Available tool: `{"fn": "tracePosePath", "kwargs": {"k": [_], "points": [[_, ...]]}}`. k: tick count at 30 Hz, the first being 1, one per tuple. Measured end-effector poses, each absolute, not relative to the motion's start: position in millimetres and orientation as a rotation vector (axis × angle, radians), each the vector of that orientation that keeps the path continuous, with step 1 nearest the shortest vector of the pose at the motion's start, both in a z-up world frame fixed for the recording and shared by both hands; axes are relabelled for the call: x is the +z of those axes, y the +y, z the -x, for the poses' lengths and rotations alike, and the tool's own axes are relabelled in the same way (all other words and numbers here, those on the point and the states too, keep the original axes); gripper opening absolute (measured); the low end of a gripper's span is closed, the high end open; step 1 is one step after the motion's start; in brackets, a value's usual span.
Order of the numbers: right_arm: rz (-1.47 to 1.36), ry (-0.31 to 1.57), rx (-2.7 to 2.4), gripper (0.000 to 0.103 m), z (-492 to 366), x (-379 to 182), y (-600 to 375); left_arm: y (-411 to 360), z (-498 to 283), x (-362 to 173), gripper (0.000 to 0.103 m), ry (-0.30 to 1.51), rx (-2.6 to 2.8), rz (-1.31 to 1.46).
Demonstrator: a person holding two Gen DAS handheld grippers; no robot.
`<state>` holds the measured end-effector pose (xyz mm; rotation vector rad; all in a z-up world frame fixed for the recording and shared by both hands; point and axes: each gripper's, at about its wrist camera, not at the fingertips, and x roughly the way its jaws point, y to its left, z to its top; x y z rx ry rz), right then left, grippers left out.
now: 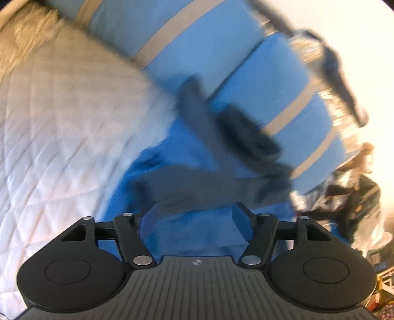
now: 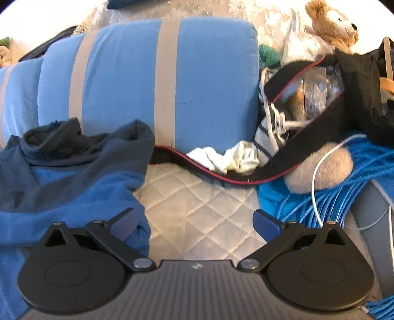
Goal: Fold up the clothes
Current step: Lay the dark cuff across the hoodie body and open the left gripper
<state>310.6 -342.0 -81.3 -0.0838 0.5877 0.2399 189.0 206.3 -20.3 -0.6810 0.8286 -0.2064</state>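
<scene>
Left tongs point(image 1: 194, 216): angled downward, seen at lower centre of the blurred left wrist view. Jaws are set apart, with nothing gripped between them; only the blue garment point(image 1: 197, 233) is seen beneath the gap. Whether the fingertips brush the cloth cannot be told.

Right tongs point(image 2: 195, 222): angled downward, at lower centre of the right wrist view. Jaws are spread very wide and nothing is held; the quilted bedcover point(image 2: 197, 209) is seen between them. The left finger point(image 2: 123, 222) is placed over the garment's edge, contact not determinable.

Blue garment point(image 2: 73, 197): laid on the bed at lower left of the right wrist view, with a dark grey part point(image 2: 81, 145) bunched at its upper edge against the blue striped pillow point(image 2: 197, 86).

Also noted, right side of that view: black bag point(image 2: 307, 137), blue cables point(image 2: 344, 197), teddy bear point(image 2: 332, 22) at upper right.
</scene>
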Motion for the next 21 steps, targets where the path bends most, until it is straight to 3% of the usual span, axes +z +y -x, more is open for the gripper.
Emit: {"fn": "tracePosePath", "kwargs": {"k": [8,14,21], "points": [[0.089,0.542,0.265,0.103,-303.2,-45.4,-333.2,120.2,-184.3,8.8,0.072,0.675,-0.285,0.604],[0.132,0.512,0.291,0.103,-301.3,-33.4,-310.8,79.4,-203.8,-29.6,0.072,0.646,-0.187,0.549],[0.192,0.473,0.328,0.101,-323.1,-35.8,-273.6,71.2,-214.6,-73.7,0.072,0.783,-0.1,0.47]]}}
